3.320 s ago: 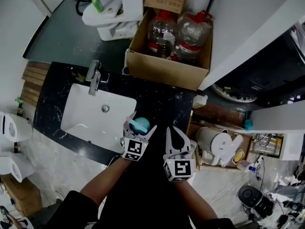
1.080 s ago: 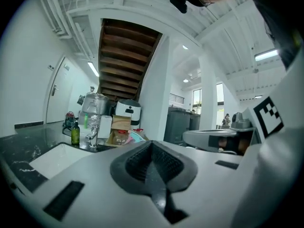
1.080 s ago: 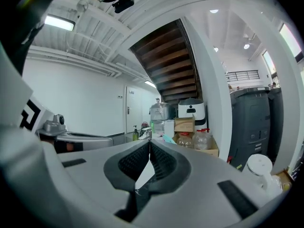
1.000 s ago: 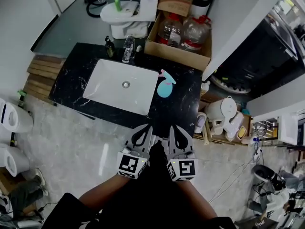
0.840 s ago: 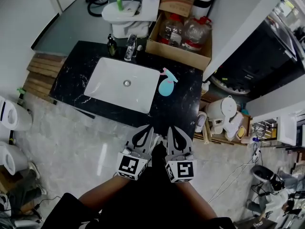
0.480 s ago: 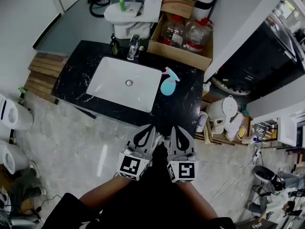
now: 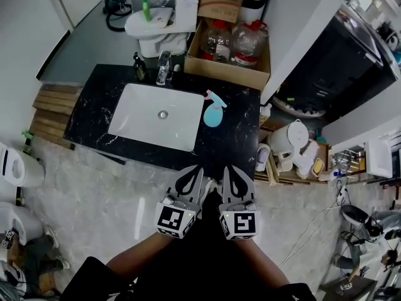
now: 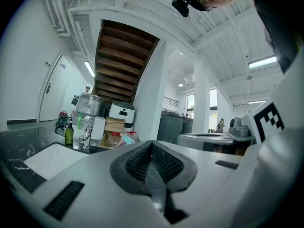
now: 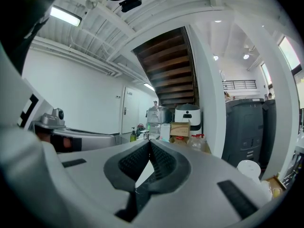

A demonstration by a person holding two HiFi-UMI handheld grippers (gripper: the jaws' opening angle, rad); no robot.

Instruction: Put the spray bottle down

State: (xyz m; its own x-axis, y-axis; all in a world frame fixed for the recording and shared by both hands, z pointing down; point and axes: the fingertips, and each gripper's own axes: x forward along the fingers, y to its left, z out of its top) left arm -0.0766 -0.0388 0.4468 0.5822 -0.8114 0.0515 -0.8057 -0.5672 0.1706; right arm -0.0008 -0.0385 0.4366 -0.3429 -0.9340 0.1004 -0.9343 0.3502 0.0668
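Observation:
The spray bottle (image 7: 213, 110), teal with a pink nozzle, rests on the black counter (image 7: 235, 137) just right of the white sink (image 7: 156, 115). Nothing touches it. My left gripper (image 7: 196, 170) and right gripper (image 7: 228, 170) hover side by side in front of the counter's near edge, well short of the bottle. Both are shut and hold nothing. In the left gripper view the ribbed pads (image 8: 137, 160) meet at the tips of the left gripper (image 8: 152, 143). The right gripper view shows the right gripper (image 9: 149, 144) with its tips together as well.
A faucet (image 7: 164, 68) and a dark soap bottle (image 7: 138, 68) stand behind the sink. A cardboard box (image 7: 229, 49) with water jugs and a toilet (image 7: 156, 24) lie beyond the counter. A white kettle (image 7: 291, 140) sits lower right. Pale tiled floor (image 7: 94, 187) spreads under the grippers.
About three seconds ago the left gripper held the bottle at the sink's edge; it now sits free on the counter with both grippers drawn back. In the last second nothing has visibly moved.

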